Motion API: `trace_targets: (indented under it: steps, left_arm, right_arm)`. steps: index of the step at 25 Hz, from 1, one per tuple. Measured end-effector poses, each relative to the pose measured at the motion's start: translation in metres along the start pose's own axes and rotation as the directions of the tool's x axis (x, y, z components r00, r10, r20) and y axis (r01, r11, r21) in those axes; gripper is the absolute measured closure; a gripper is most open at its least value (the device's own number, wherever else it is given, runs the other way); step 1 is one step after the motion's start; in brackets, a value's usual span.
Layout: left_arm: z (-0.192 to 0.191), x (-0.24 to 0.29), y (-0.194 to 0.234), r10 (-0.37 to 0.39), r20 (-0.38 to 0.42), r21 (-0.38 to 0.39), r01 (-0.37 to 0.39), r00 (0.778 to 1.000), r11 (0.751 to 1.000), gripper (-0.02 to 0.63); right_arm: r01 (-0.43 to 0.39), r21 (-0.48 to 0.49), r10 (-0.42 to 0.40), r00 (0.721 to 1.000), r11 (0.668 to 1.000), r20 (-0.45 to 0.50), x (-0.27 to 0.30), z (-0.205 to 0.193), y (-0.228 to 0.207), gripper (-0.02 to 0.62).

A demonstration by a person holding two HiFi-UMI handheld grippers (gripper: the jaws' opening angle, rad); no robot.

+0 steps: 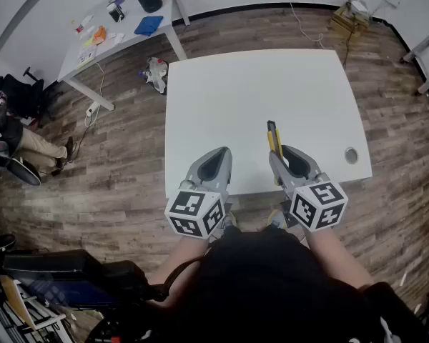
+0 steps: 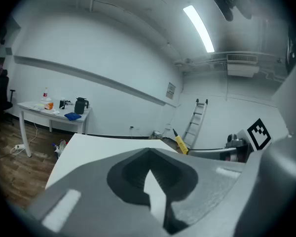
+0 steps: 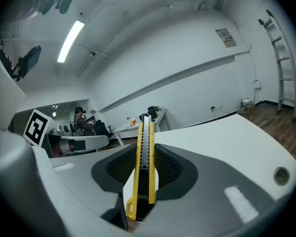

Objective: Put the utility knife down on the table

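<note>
A yellow and black utility knife (image 1: 273,137) sticks forward out of my right gripper (image 1: 282,155), which is shut on it above the near part of the white table (image 1: 250,98). In the right gripper view the knife (image 3: 144,167) runs upright between the two dark pads. My left gripper (image 1: 214,165) hangs beside it at the table's near edge, its jaws closed together with nothing between them (image 2: 153,189). From the left gripper view the knife's yellow tip (image 2: 179,142) shows off to the right.
A round cable hole (image 1: 352,155) sits near the table's right edge. A second white table (image 1: 118,31) with a black kettle, a blue cloth and small items stands far left. A seated person (image 1: 18,145) is at the left. A ladder (image 2: 196,118) leans on the far wall.
</note>
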State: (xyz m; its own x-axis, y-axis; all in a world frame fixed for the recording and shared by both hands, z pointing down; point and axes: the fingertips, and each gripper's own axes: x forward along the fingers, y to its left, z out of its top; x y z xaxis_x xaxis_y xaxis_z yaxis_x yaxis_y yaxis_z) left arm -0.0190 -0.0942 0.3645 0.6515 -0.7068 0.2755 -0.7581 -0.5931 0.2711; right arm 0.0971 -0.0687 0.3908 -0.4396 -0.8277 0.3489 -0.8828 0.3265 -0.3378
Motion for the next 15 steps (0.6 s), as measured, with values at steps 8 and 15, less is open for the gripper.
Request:
trace_targets:
  steps: [8, 15]
  left_arm:
    - [-0.003, 0.000, 0.007, 0.011, -0.006, -0.002, -0.011, 1.000, 1.000, 0.606]
    - [-0.014, 0.007, 0.013, 0.028, -0.040, 0.015, -0.027, 0.999, 1.000, 0.606]
  right_arm:
    - [0.007, -0.012, -0.007, 1.000, 1.000, -0.003, 0.004, -0.002, -0.001, 0.459]
    - [0.021, -0.062, -0.023, 0.999, 0.998, -0.030, 0.010, -0.008, -0.005, 0.459]
